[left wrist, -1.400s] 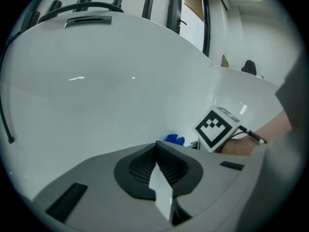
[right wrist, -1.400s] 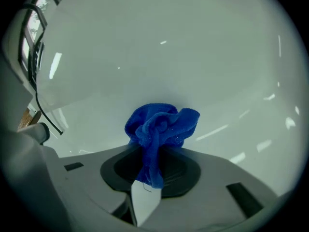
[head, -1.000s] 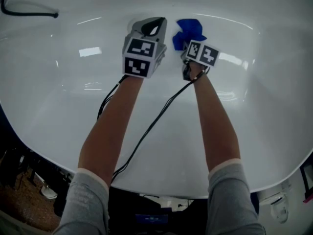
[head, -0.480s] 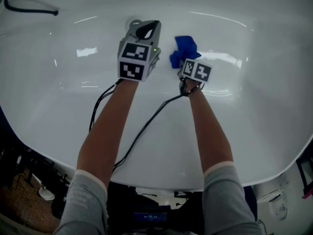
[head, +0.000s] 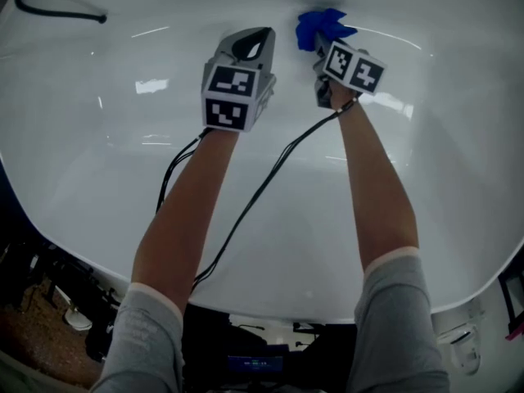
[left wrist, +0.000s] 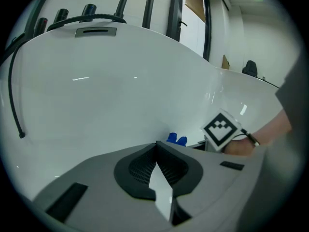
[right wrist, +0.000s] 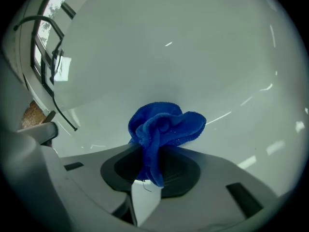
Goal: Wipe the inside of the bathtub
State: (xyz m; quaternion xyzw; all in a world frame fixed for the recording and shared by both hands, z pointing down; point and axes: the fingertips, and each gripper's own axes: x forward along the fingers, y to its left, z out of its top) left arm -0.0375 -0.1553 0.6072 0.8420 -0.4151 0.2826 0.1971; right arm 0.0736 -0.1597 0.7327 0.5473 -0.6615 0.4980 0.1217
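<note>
The white bathtub [head: 123, 162] fills the head view, its inner wall curving up at the far side. My right gripper [head: 321, 49] is shut on a bunched blue cloth [head: 322, 26], which presses against the far inner wall. In the right gripper view the blue cloth [right wrist: 161, 132] bulges out above the closed jaws of my right gripper [right wrist: 147, 178] against the white tub wall [right wrist: 193, 52]. My left gripper [head: 250, 47] hovers just left of it, shut with nothing in it. The left gripper view shows my left gripper [left wrist: 157, 151], a bit of the cloth [left wrist: 176, 139] and the right gripper's marker cube [left wrist: 221, 130].
A black hose [head: 57, 15] lies on the tub rim at the far left. Black cables [head: 254, 203] trail from both grippers back over the near rim. Beyond the near rim are dark floor and equipment [head: 49, 301].
My right gripper has carried the blue cloth away from me and to the right, higher up the far wall. The left gripper has shifted only slightly.
</note>
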